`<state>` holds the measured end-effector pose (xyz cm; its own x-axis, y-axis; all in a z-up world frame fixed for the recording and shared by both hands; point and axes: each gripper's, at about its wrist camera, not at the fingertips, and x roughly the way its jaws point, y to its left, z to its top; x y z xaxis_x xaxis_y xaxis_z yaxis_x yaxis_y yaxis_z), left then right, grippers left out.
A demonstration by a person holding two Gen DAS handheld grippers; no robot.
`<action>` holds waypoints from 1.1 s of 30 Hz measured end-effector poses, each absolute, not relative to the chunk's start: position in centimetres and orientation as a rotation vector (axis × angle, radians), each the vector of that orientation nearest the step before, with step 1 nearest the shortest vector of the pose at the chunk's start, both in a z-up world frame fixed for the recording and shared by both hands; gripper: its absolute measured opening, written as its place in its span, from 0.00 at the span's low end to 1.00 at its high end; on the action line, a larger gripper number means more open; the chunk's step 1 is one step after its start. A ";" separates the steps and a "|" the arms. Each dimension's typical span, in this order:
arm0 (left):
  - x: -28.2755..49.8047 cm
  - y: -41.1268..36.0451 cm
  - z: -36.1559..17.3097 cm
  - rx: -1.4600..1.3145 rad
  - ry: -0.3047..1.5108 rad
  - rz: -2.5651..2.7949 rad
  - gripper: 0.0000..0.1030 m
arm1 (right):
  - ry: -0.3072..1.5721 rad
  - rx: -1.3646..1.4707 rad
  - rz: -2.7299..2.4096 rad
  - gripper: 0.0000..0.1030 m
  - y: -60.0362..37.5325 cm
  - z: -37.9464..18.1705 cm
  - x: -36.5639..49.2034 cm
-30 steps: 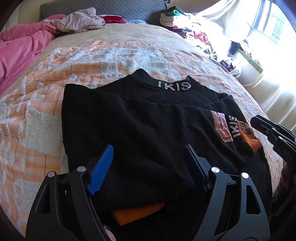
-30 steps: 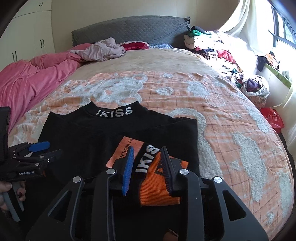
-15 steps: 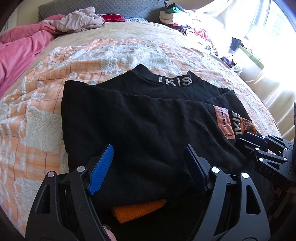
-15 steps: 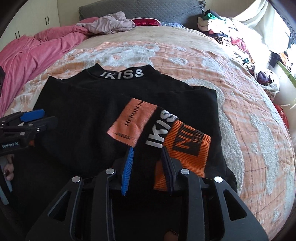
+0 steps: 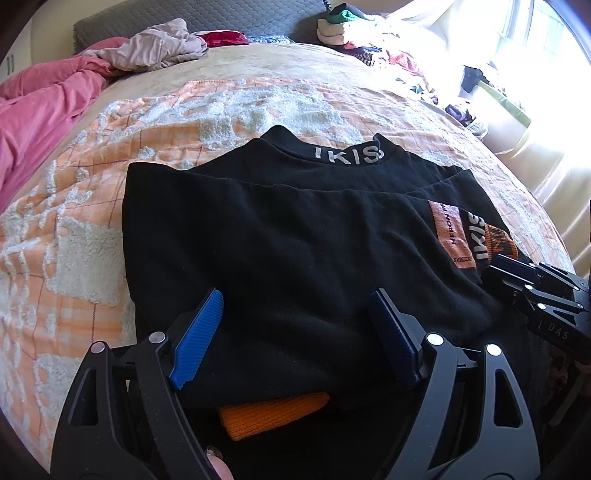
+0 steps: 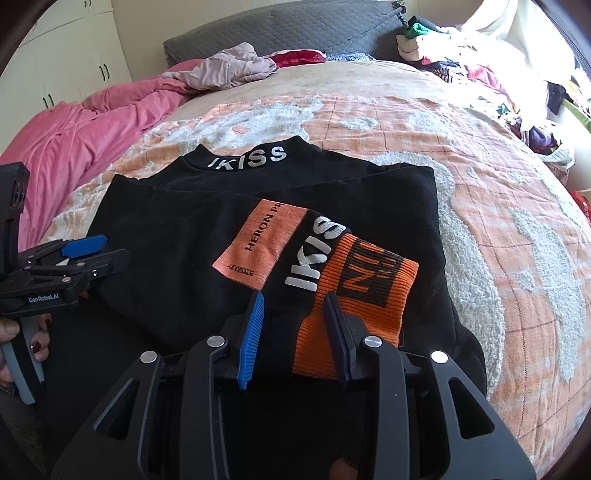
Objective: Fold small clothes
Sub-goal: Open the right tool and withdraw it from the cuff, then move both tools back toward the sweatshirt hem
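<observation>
1. A bed fills both views, covered by an orange-and-white tufted blanket (image 6: 480, 192), with a grey quilted headboard (image 6: 295, 33) at the far end.
2. A pink duvet (image 6: 92, 129) is bunched on the left; a heap of mixed clothes (image 6: 461, 62) lies far right by the bright window.
3. A black sweater (image 5: 295, 240) lies flat on the near part of the blanket, collar toward the headboard, its long axis running from collar to hem toward the cameras.
4. An orange cuff (image 6: 362, 291) lies folded across its right side.
5. The left gripper (image 5: 295, 336) is wide apart and opening over the hem, gripping nothing.
6. The right gripper (image 6: 295, 325) is opening, the cuff between its pads, contact unclear.
</observation>
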<state>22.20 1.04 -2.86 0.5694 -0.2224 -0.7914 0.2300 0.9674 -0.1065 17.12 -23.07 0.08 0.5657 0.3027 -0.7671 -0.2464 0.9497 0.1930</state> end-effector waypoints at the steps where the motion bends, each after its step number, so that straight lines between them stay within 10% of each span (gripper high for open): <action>1: 22.2 1.1 -2.8 0.010 0.928 -0.265 0.72 | 0.912 0.078 0.327 0.32 -23.2 0.1 17.1; 16: 21.7 1.0 -1.3 0.009 0.910 -0.273 0.75 | 0.870 0.142 0.349 0.48 -24.6 1.4 15.6; 33: 20.7 1.0 0.6 -0.021 0.878 -0.264 0.91 | 0.789 0.185 0.291 0.92 -26.3 3.0 14.6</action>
<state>20.75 1.01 0.59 0.6083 -0.2371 -0.7574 0.2200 0.9673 -0.1261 14.65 -26.27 3.03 0.6676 0.3247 -0.6700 -0.1874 0.9442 0.2708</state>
